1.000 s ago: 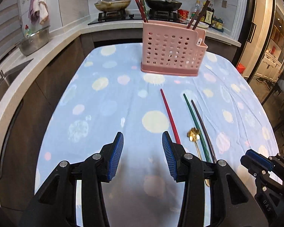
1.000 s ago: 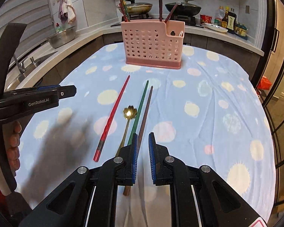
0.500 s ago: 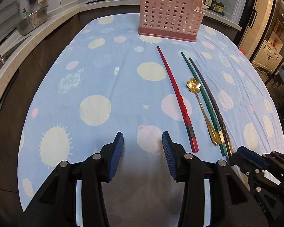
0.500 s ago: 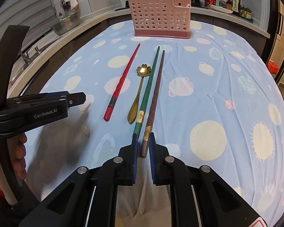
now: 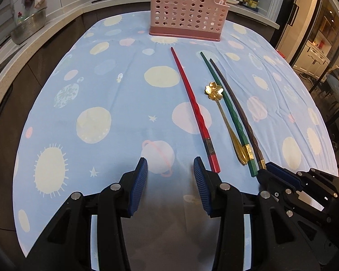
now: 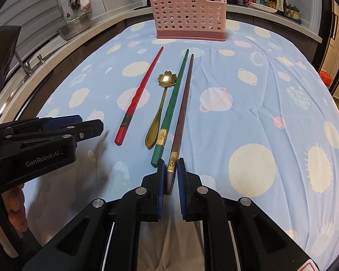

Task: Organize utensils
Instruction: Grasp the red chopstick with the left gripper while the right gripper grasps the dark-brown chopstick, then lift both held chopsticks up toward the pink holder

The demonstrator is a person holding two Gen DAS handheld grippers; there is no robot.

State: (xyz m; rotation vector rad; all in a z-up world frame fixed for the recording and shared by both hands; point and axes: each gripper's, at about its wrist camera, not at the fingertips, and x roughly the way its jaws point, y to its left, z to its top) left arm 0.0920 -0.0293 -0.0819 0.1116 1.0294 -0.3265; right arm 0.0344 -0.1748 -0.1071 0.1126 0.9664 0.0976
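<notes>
A: How does the left gripper (image 5: 170,169) stand?
B: Angled downward, its blue pads (image 5: 140,180) well apart, nothing between them.
A: And the right gripper (image 6: 169,167)?
B: Also tilted down, jaws drawn almost together, with only a thin gap between the pads.
A: How do the two sit relative to each other?
B: Side by side, close, both pointing the same way.
A: Any hand showing?
B: Fingers (image 6: 14,205) curl round the left gripper's handle at the right view's edge.
</notes>
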